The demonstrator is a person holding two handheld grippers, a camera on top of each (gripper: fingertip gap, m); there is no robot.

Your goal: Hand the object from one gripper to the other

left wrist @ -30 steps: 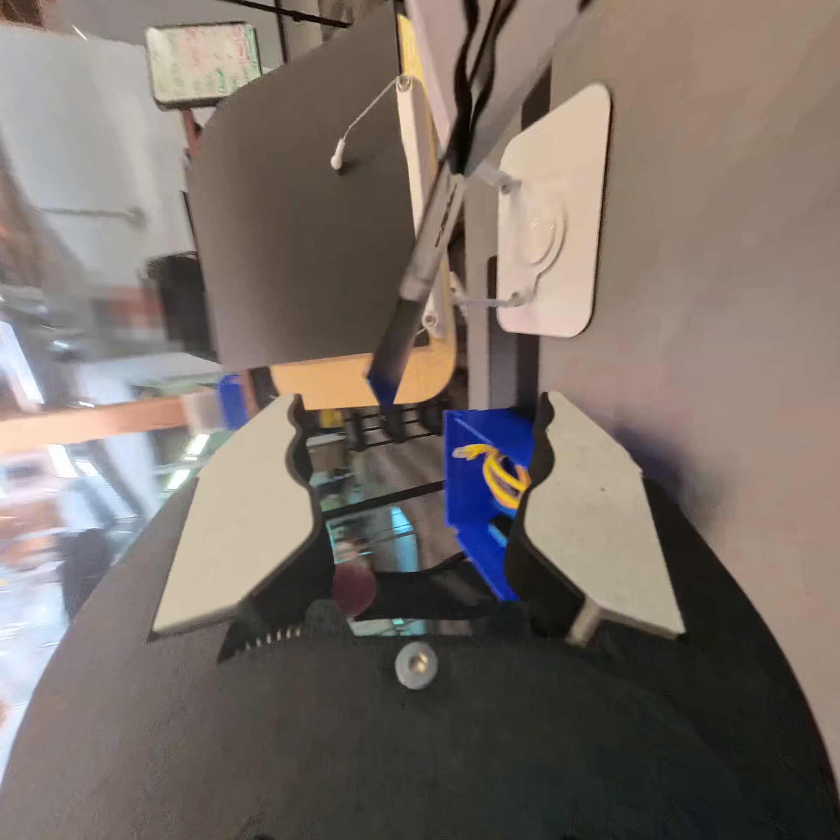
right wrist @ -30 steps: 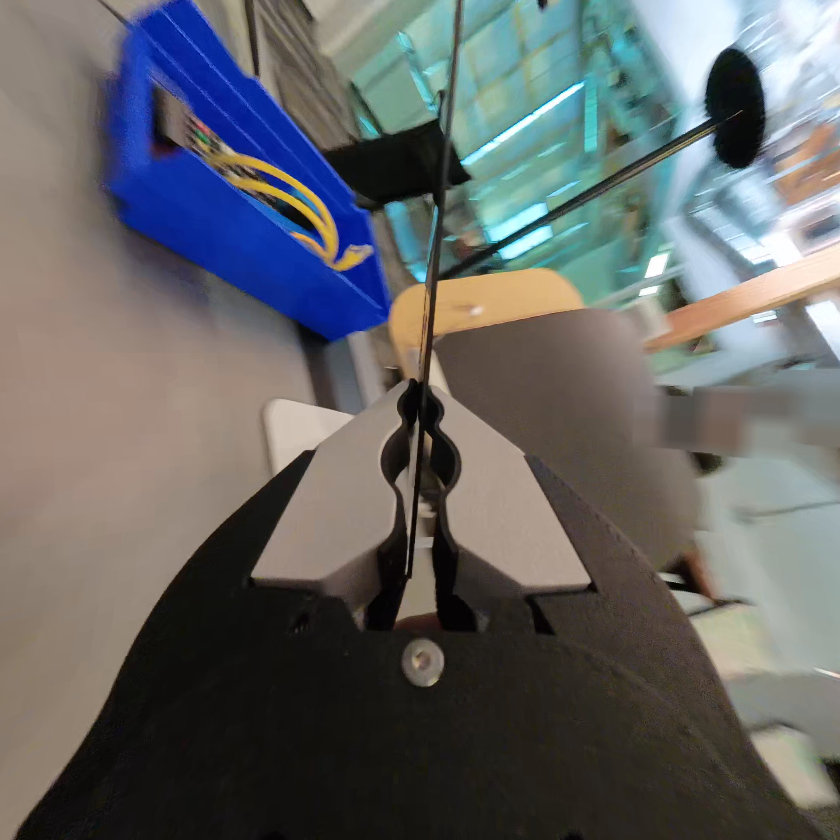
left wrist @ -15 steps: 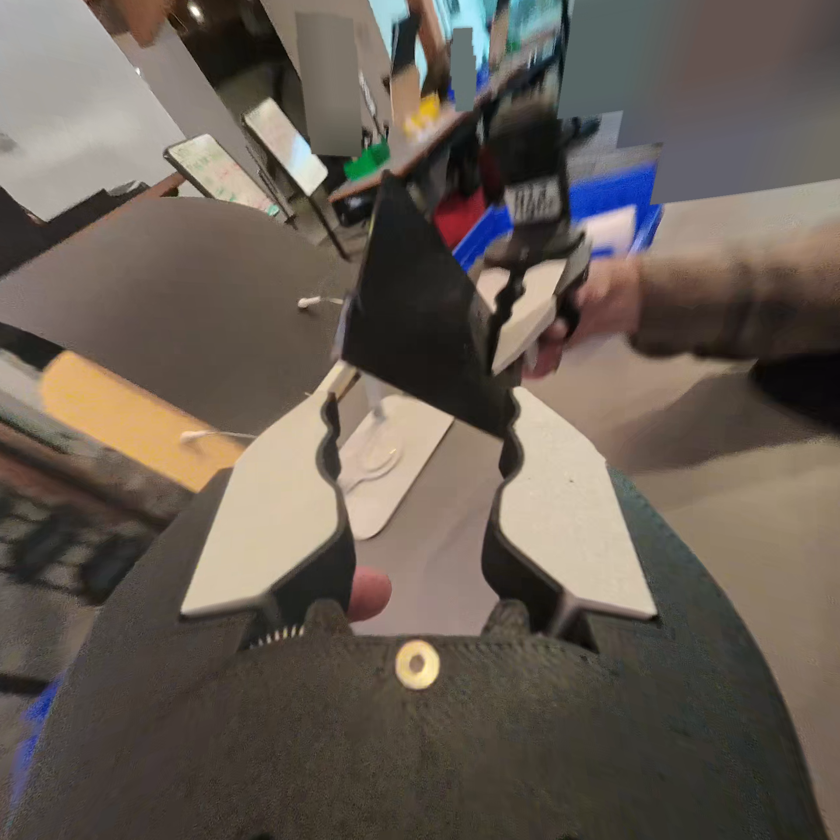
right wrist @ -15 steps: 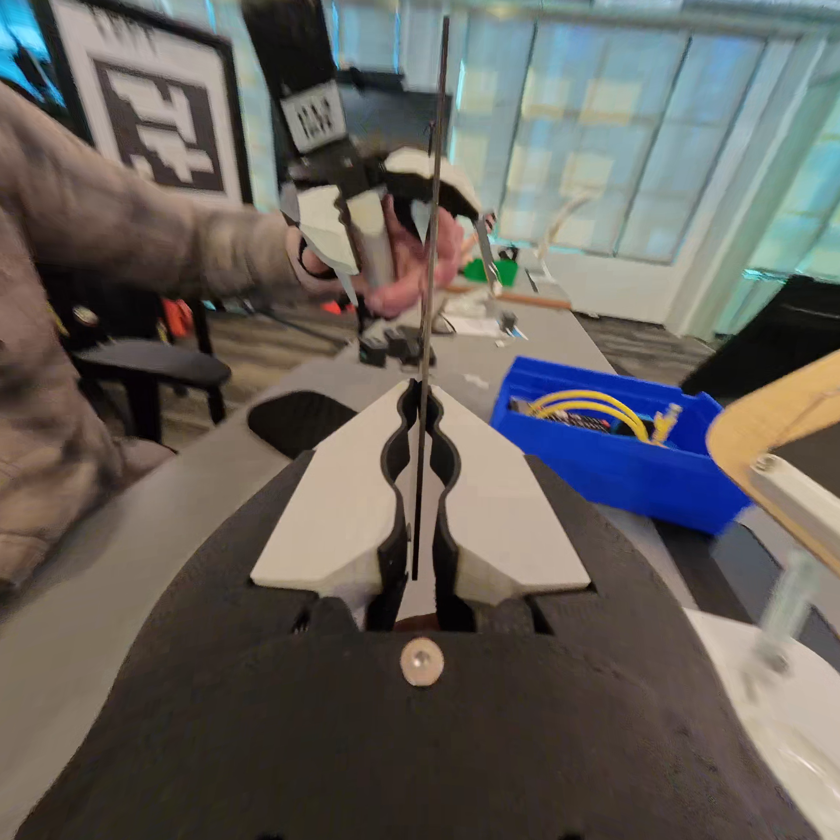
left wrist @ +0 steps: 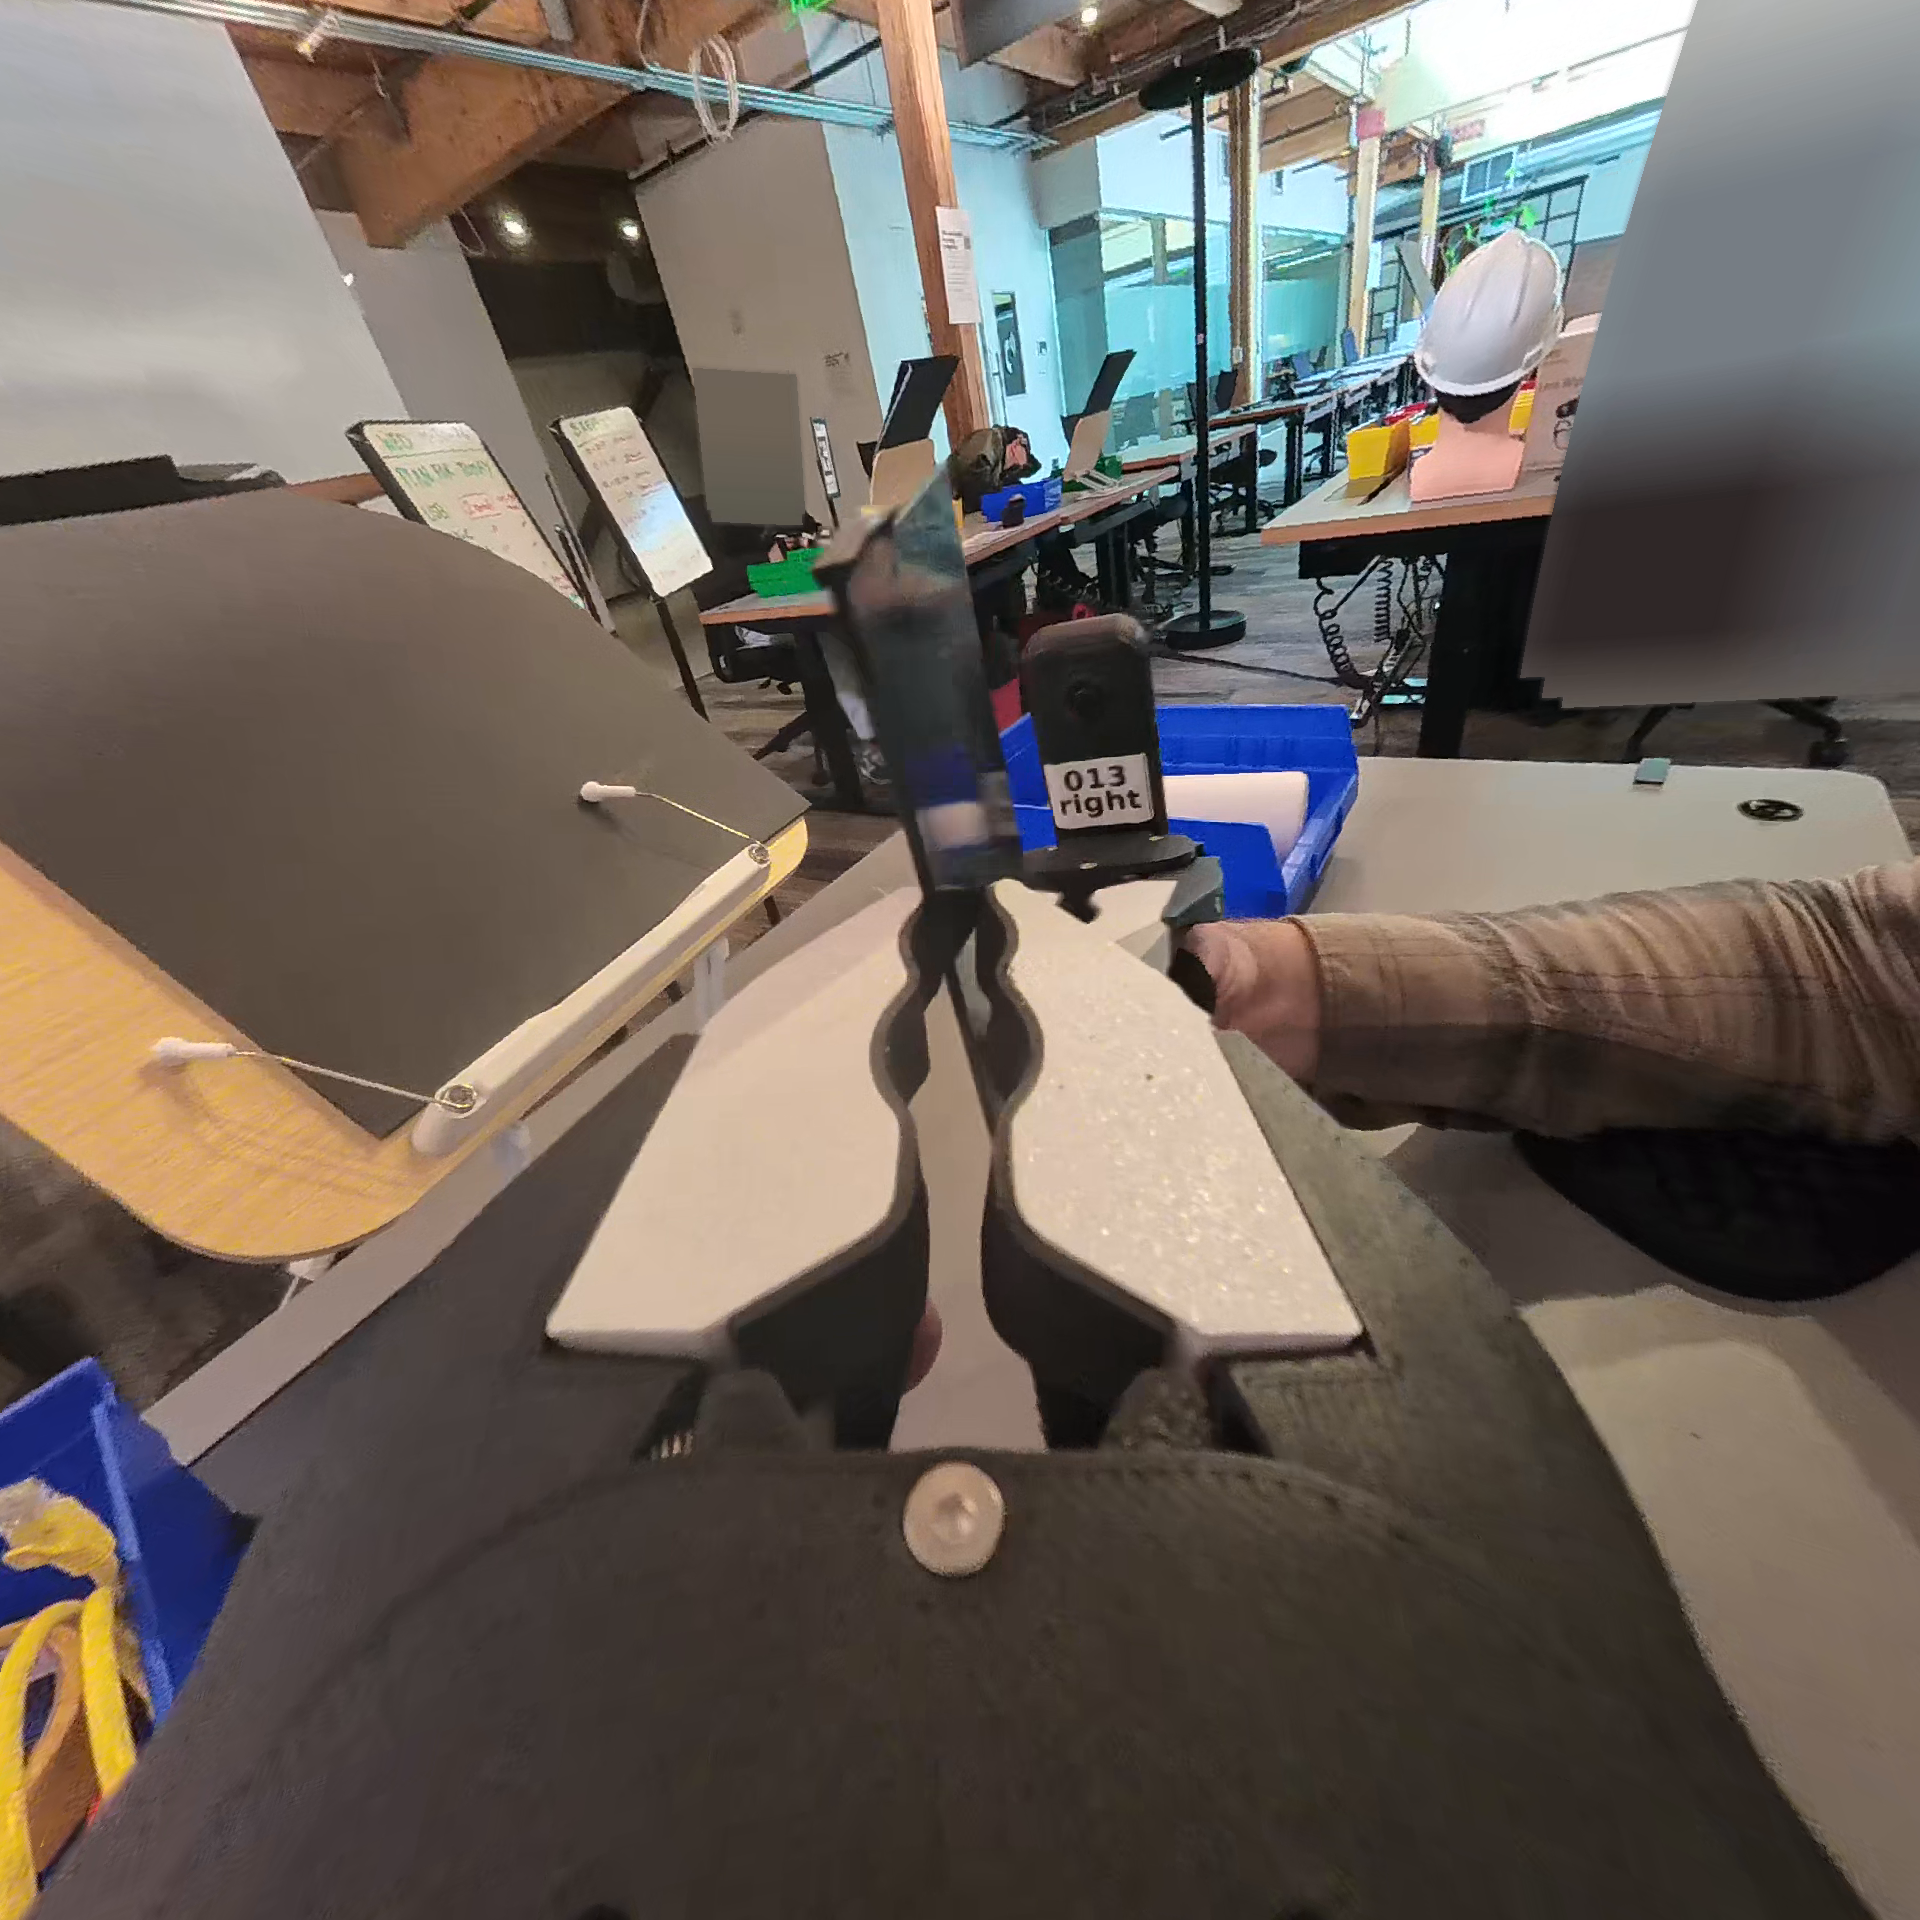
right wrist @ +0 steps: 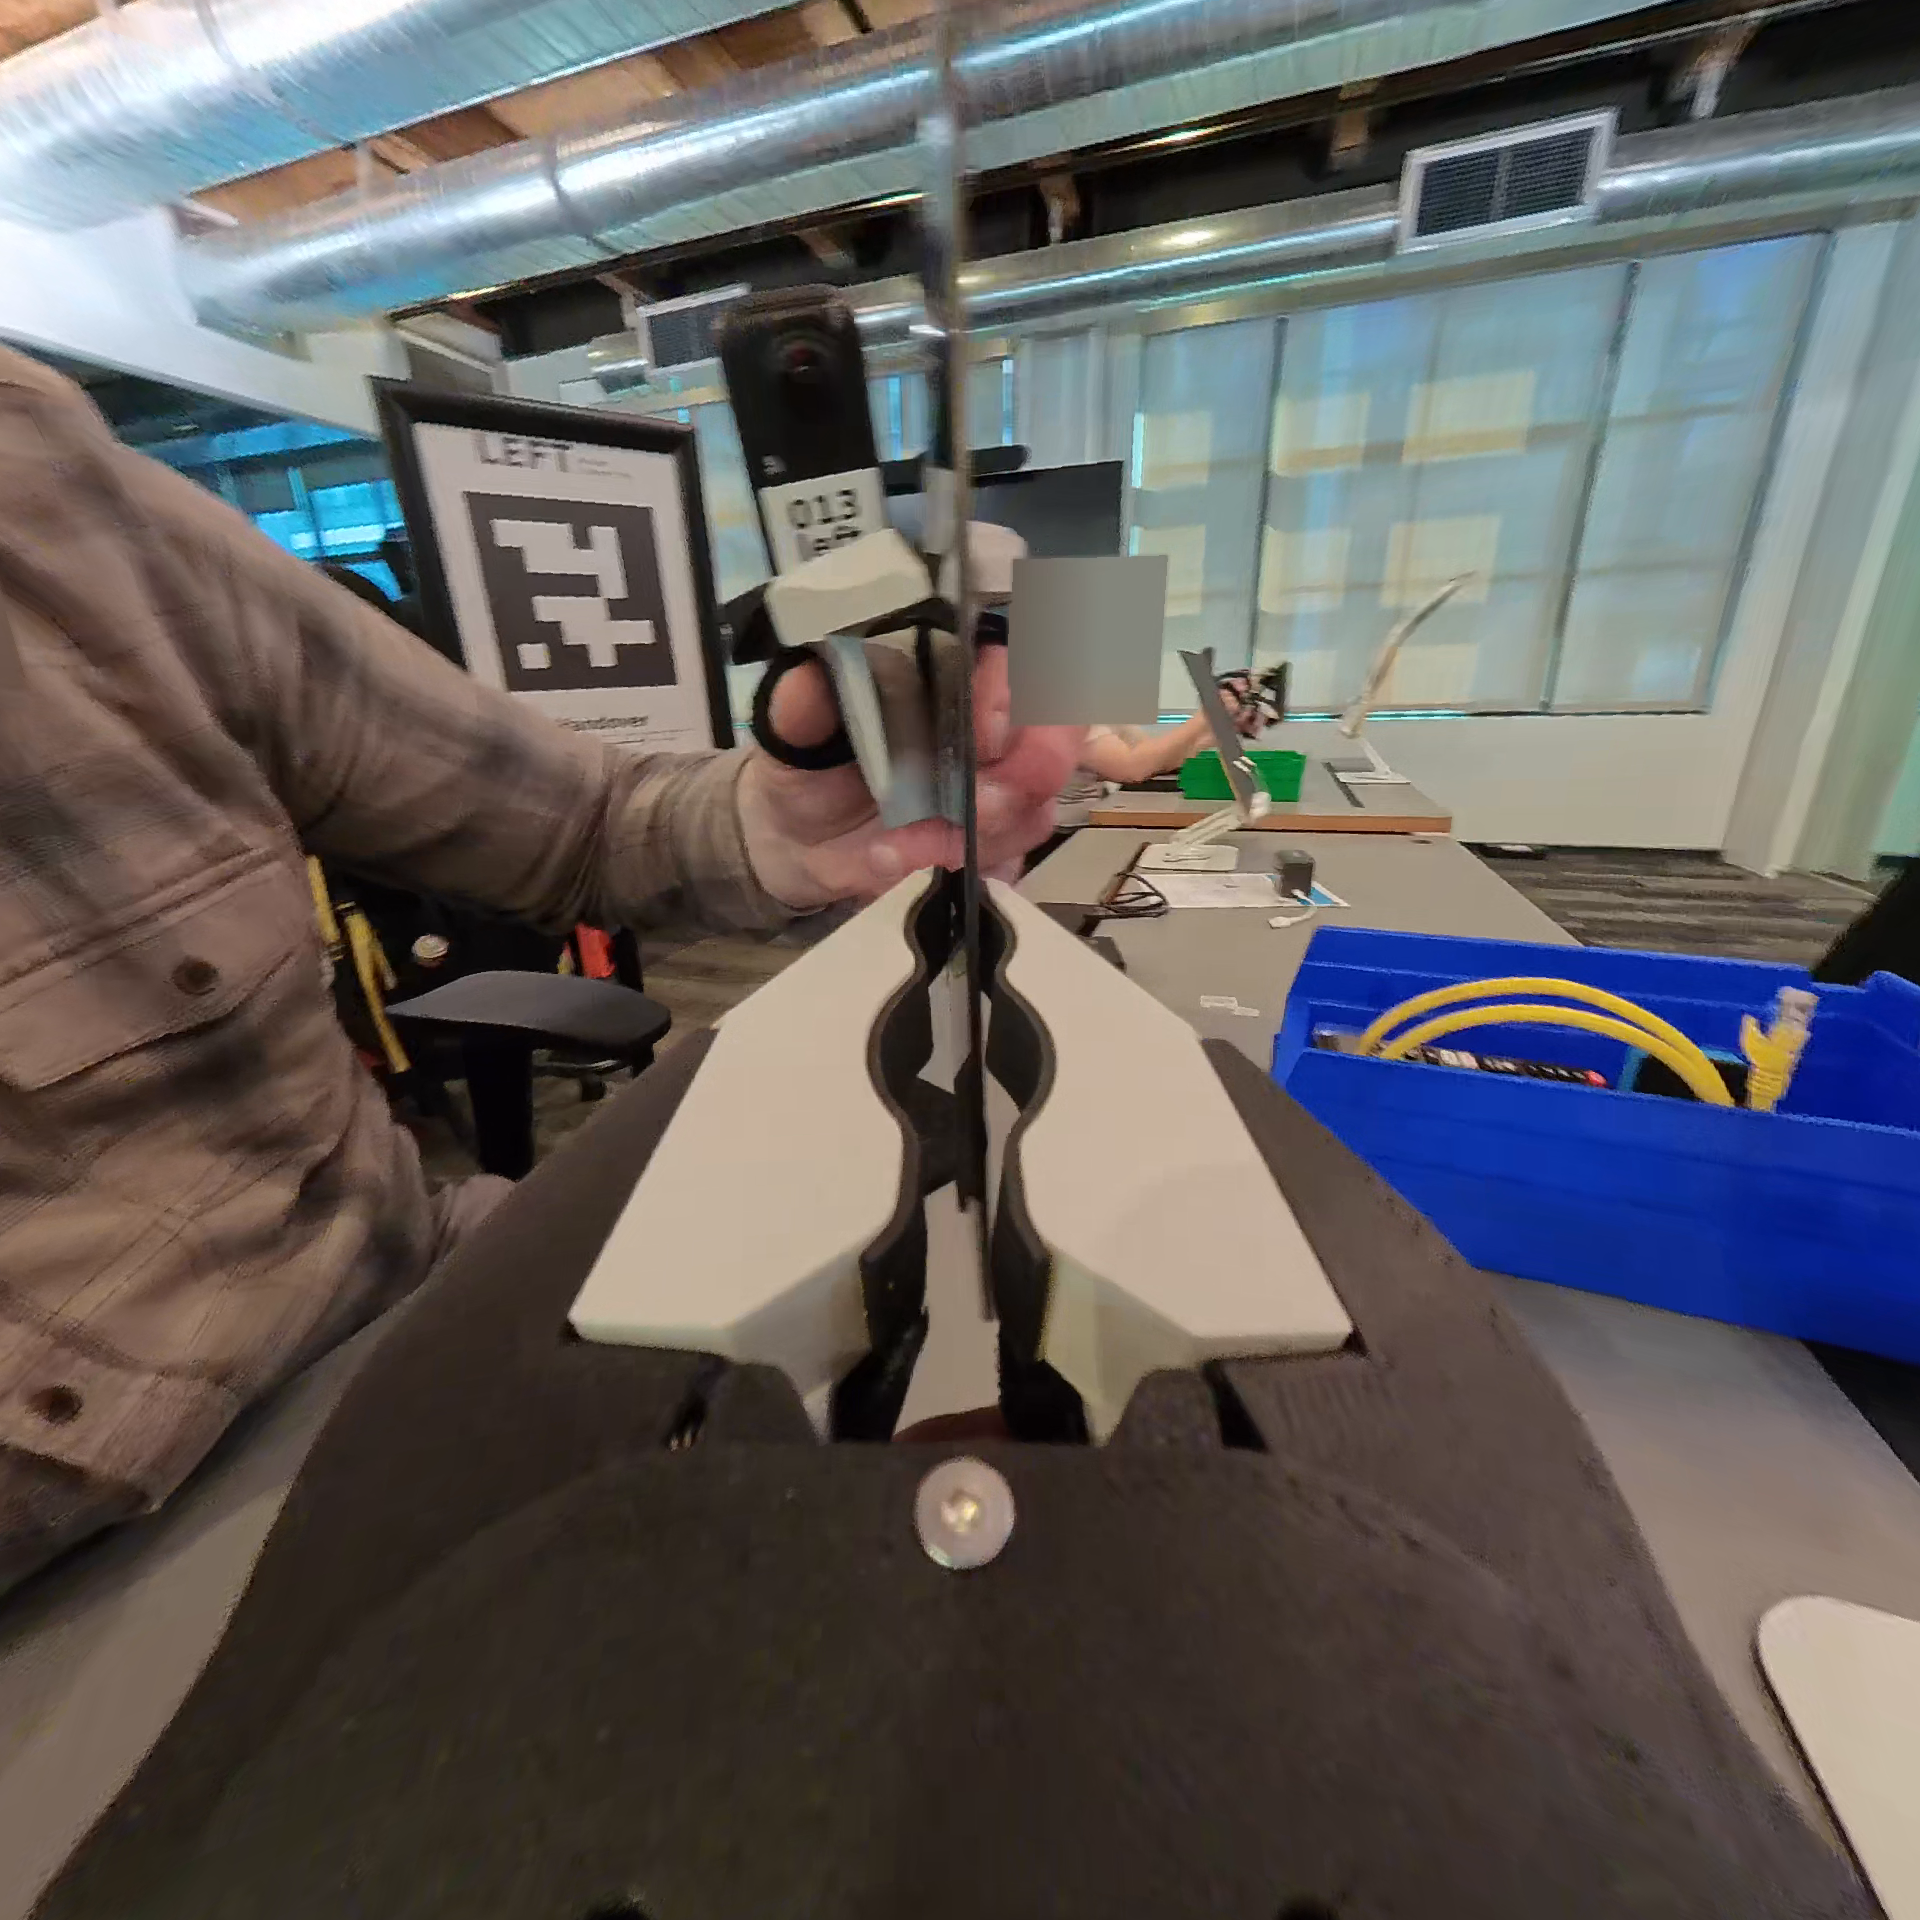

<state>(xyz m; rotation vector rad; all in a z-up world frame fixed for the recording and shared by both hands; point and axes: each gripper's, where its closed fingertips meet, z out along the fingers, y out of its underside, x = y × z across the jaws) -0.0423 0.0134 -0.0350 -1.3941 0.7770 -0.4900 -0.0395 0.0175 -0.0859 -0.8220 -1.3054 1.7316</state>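
Note:
A thin, glossy black plate [left wrist: 914, 675] stands upright between the two grippers. My left gripper [left wrist: 951, 909] is shut on its lower edge. In the right wrist view the plate [right wrist: 951, 416] shows edge-on as a thin dark line, and my right gripper [right wrist: 961, 888] is shut on it. The right gripper [left wrist: 1117, 904], held by a hand in a plaid sleeve, faces me just behind the plate. The left gripper [right wrist: 899, 717] also shows in the right wrist view, its fingers around the plate above my fingertips.
A blue bin [right wrist: 1558, 1132] with yellow cables sits on the grey table [right wrist: 1558, 1455] at the right. A second blue bin [left wrist: 1257, 821] holds a white roll. A tilted wooden board with a black sheet [left wrist: 312, 779] stands at the left. A white base plate [right wrist: 1849, 1725] lies near. My hands' fingertips stand some 6 cm from each other.
Both grippers swung round to face each other. The left gripper, open half a second ago around the plate's edge, has shut on it. The right gripper kept its hold throughout.

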